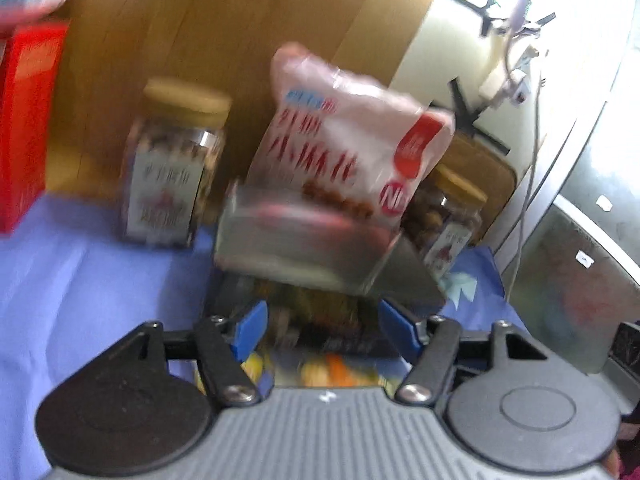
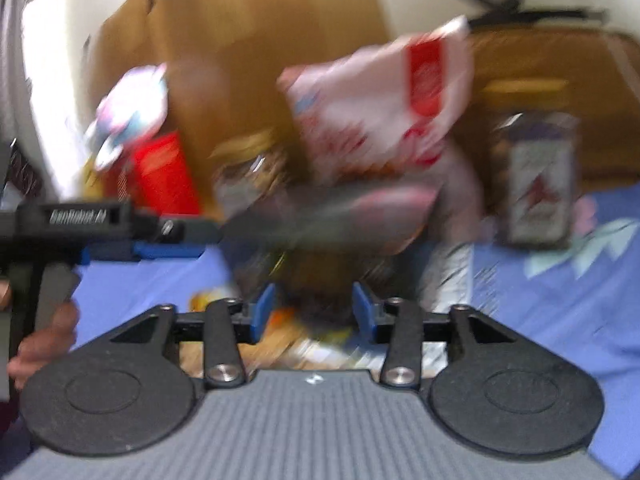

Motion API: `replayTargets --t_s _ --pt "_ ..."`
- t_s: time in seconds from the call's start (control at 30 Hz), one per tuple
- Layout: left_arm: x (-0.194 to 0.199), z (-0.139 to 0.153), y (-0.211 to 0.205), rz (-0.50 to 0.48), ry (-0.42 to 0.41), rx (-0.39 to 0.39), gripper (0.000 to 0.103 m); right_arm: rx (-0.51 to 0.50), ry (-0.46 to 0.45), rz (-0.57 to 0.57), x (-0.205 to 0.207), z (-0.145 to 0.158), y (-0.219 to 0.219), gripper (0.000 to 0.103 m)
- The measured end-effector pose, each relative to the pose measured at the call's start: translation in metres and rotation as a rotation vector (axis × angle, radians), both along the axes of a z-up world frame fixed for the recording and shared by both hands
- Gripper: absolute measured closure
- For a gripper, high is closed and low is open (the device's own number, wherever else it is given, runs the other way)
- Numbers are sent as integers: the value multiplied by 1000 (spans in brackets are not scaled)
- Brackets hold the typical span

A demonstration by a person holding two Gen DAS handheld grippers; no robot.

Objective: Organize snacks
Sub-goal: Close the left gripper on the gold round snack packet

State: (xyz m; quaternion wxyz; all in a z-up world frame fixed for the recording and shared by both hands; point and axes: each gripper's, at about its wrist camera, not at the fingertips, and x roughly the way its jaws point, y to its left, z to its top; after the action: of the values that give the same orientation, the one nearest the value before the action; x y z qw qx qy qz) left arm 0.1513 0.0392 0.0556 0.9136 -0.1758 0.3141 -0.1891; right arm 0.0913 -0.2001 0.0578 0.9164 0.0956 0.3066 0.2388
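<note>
Blue-clothed tabletop [image 1: 80, 272] against a wooden panel. Left view: left gripper [image 1: 320, 326] fingers spread, touching nothing; ahead, a pink-white snack bag [image 1: 344, 136] standing in a clear box [image 1: 296, 248], lidded jars [image 1: 172, 164] either side, a red box [image 1: 28, 120] far left.

Right view, blurred: right gripper [image 2: 314, 312] fingers spread, empty; same bag [image 2: 380, 108] ahead.

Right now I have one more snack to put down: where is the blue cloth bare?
Bare blue cloth lies left of the clear plastic bin, below the red box and the yellow-lidded jar. It is crowded around the bin, where the pink-and-white snack bag stands and a second jar crowds its right.
</note>
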Motion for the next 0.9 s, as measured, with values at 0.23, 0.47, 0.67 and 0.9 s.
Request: replayTargets --t_s 0.23,0.47,0.67,0.9 --pt "6 -33 -14 -78 170 33 56 -76 106 56 7 -15 21 53" --pt "-3 -36 -20 -86 152 40 59 -143 103 152 -22 -15 21 49" --pt "-18 -27 -23 -45 105 53 74 -147 70 166 -24 -22 26 47" --pt "-70 -10 5 5 48 44 78 -221 -49 207 -54 -6 59 77"
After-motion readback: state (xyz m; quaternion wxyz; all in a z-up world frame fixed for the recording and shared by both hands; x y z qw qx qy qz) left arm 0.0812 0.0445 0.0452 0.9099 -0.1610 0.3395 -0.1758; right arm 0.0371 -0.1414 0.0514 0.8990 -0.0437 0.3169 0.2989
